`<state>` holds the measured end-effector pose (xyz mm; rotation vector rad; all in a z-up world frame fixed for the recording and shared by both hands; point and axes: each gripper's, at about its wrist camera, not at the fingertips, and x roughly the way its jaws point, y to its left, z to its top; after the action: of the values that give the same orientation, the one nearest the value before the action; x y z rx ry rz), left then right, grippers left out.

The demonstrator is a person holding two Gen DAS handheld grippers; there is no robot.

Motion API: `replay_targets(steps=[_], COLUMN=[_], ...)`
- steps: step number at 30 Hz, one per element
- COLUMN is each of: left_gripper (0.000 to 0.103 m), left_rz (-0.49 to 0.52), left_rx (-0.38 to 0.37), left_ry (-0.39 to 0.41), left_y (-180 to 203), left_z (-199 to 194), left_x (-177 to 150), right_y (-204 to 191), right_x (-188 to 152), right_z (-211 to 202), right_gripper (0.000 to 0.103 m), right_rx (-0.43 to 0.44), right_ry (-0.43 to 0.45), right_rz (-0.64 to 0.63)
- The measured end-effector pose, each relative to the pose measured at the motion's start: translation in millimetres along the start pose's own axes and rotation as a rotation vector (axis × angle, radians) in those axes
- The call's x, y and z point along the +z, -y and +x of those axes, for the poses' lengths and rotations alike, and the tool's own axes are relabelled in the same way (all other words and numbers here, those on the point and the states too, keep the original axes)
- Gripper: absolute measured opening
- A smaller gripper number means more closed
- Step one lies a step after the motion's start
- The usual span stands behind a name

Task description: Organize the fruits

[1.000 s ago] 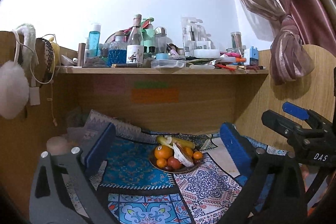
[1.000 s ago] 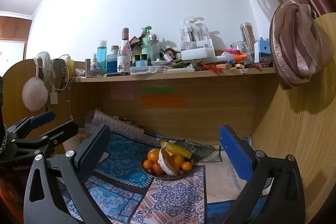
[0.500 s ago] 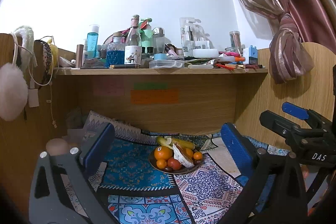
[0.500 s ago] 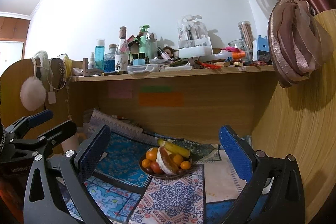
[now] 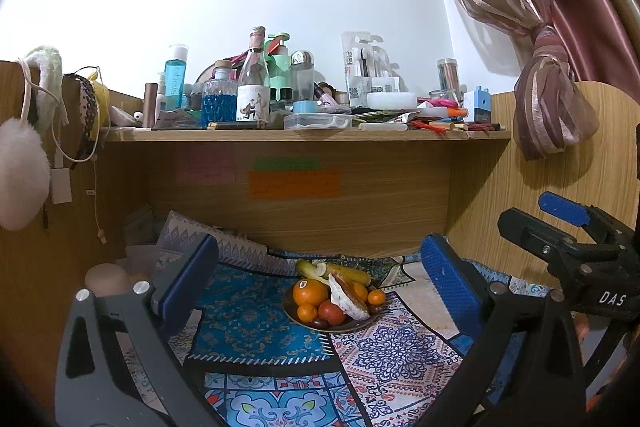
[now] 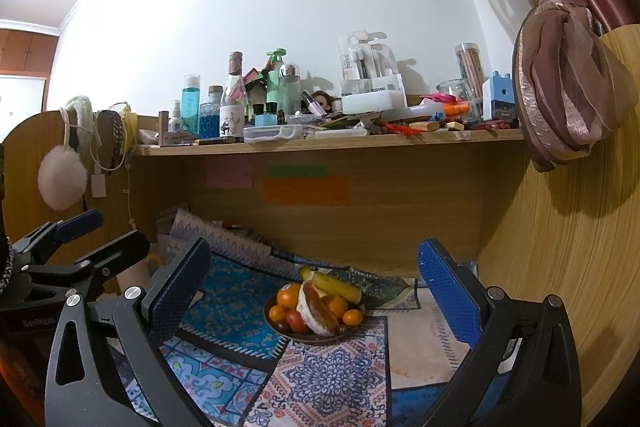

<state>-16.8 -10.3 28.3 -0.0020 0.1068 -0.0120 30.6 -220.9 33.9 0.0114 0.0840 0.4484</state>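
Lower centre of frame: shallow brown bowl [image 5: 294, 311] heaped with oranges [image 5: 309, 292], yellow bananas [image 5: 347, 273], red fruit. My left gripper [image 5: 318, 291] and right gripper [image 6: 314, 297]: both spread wide, empty.

Along the long wooden shelf [image 5: 304, 135]: a tall clear glass bottle with a white label [image 5: 253, 83], a squat glass bottle of blue liquid [image 5: 219, 101], a flat clear plastic box [image 5: 317, 121] at the front edge. Underneath, an orange sticky note [image 5: 294, 183] on the back panel. At the left end, a hanging white fluffy pompom [image 5: 22, 174]. At the right, a knotted pink striped curtain [image 5: 548, 99].
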Motion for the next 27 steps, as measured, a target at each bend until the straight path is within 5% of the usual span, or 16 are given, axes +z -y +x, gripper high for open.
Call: replay_targets(steps=[27], left_gripper=[0.103], left_rz=[0.006], left_rx=[-0.017], left_ry=[-0.014], left_y=[-1.2], left_z=[7.0], left_x=[0.5], right_y=[1.8], right_x=[0.1], right_z=[5.9], right_gripper=[0.103], right_rx=[0.000], right_ry=[-0.010], right_rz=[0.007])
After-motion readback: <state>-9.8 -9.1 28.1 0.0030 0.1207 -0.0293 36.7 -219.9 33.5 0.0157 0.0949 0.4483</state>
